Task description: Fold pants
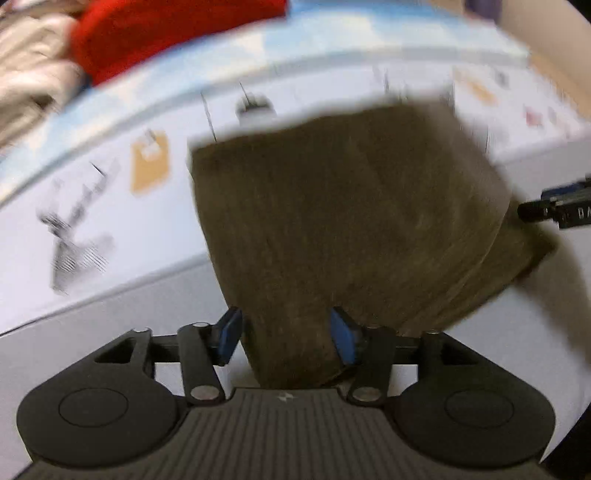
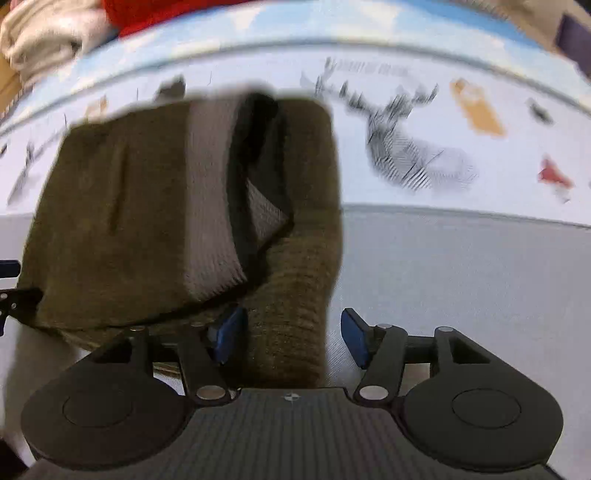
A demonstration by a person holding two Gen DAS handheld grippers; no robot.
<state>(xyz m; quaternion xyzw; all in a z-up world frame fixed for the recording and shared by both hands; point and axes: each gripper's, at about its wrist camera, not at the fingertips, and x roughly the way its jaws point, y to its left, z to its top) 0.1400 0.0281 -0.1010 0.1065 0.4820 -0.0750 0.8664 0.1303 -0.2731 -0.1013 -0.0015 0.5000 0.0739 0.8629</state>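
A red garment (image 1: 162,33) is lying bunched at the far edge of the surface, with a cream cloth (image 1: 29,74) sitting crumpled just beside it. A printed sheet (image 2: 480,147) with a blue border, orange patches and blurred black drawings is covering the far part of the grey surface (image 2: 461,277).

Both wrist cams sit low behind their fingers, facing forward, close on the pants (image 1: 351,221); both share them.

I count one pair of brown pants (image 1: 351,206), my two claws (image 1: 286,334) (image 2: 291,334), one red cloth (image 1: 173,33), and one cream cloth (image 2: 44,37).
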